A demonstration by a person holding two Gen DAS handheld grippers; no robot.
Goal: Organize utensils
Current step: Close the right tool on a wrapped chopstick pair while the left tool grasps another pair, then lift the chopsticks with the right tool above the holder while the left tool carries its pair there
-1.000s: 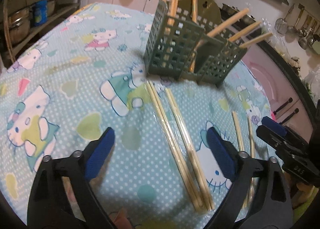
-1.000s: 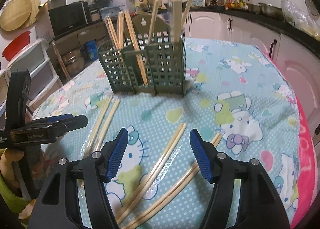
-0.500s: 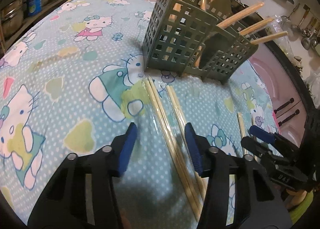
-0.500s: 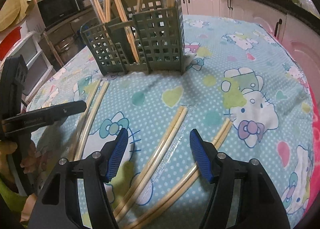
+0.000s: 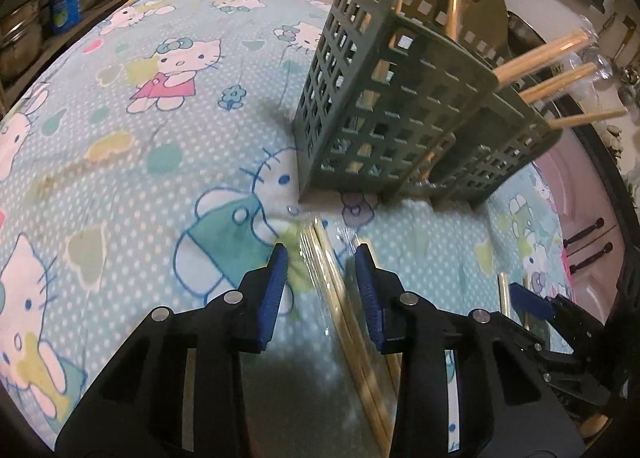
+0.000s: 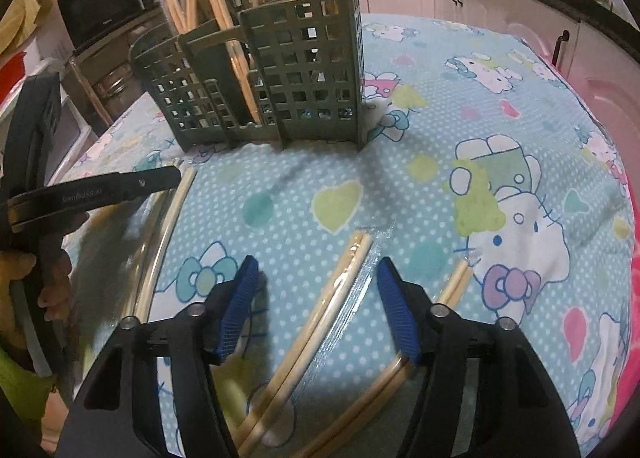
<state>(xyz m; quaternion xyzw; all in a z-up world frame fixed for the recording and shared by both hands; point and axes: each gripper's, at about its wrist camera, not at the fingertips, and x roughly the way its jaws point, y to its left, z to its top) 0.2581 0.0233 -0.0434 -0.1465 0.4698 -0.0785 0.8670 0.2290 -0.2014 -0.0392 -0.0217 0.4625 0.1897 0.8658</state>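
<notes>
Left wrist view: left claw narrowed, jaws just closing around wrapped chopstick pair, pads not yet touching. Green holder at 12 o'clock. Pair best centred before squeeze. Right claw half open over second pair, nothing held.

Two handheld grippers with matte black plastic frames. On the left gripper, each angular black finger carries a ribbed blue pad on its inner face, and round silver screw heads mark the joints of the linkage. The right gripper has the same build: black fingers, blue pads with a fine grid texture, silver screws at the pivots. Seen from the side in the right wrist view, the left gripper's black finger bears small grey lettering, too blurred to read. A hand wraps its handle, with a yellow-green sleeve below.
</notes>
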